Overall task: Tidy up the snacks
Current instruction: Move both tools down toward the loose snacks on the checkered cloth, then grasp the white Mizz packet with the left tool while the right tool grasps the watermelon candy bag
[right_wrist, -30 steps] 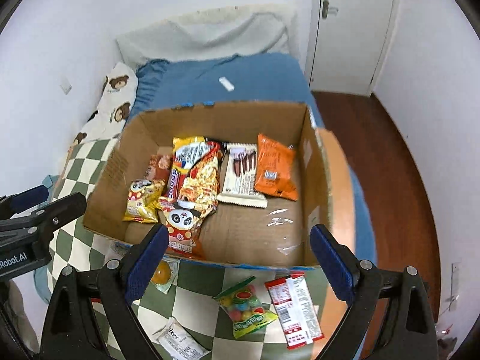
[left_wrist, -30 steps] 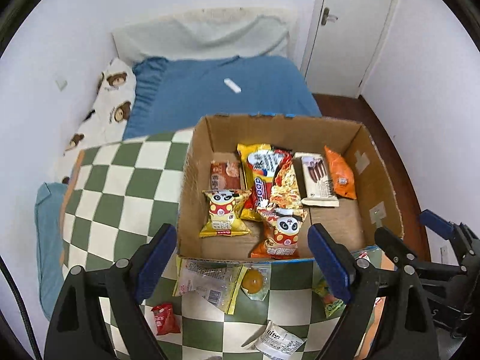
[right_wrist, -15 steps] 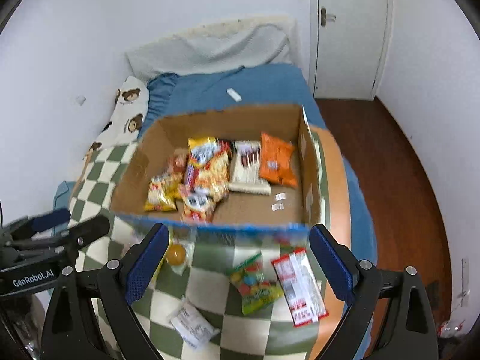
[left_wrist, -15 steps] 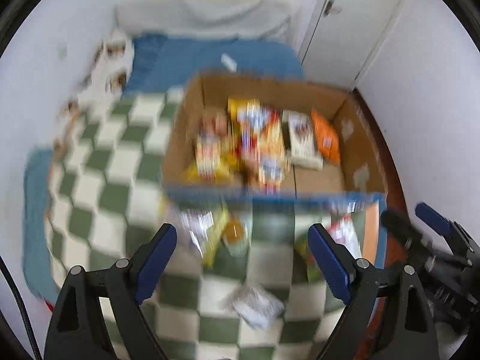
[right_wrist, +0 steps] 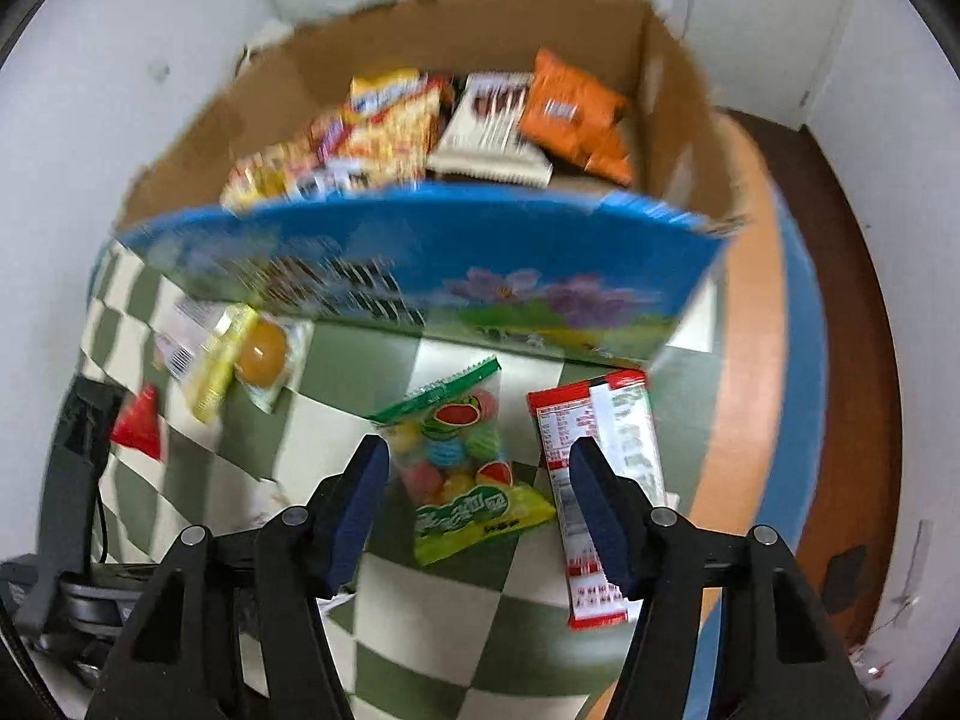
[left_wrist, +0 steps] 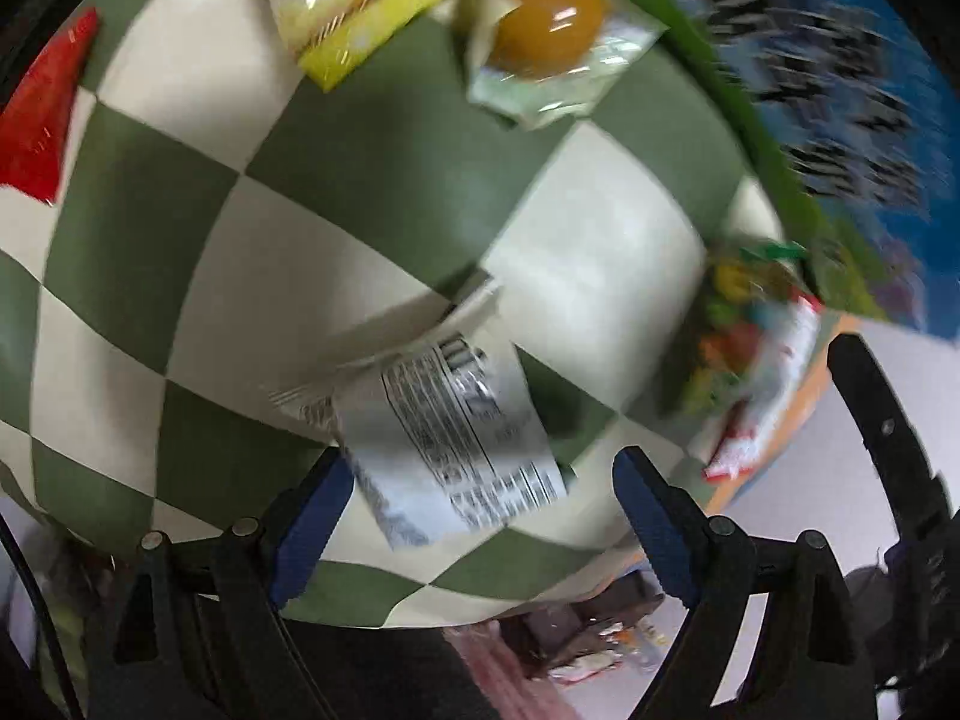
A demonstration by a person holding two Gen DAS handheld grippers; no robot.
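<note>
My left gripper is open, low over a white snack packet that lies on the green-checked cloth between its fingers. My right gripper is open over a green bag of fruit candies; a red-and-white packet lies just right of it. The cardboard box with several snacks inside stands behind. An orange jelly cup and a yellow packet lie left of it; both also show in the left wrist view, the jelly cup right of the yellow packet.
A small red packet lies at the cloth's left; it also shows in the left wrist view. The cloth ends at an orange table edge on the right, with wooden floor beyond. Both views are blurred by motion.
Both grippers have dropped down close to the cloth. The left now straddles the white packet; the right now hovers over the candy bag. Both stay open.
</note>
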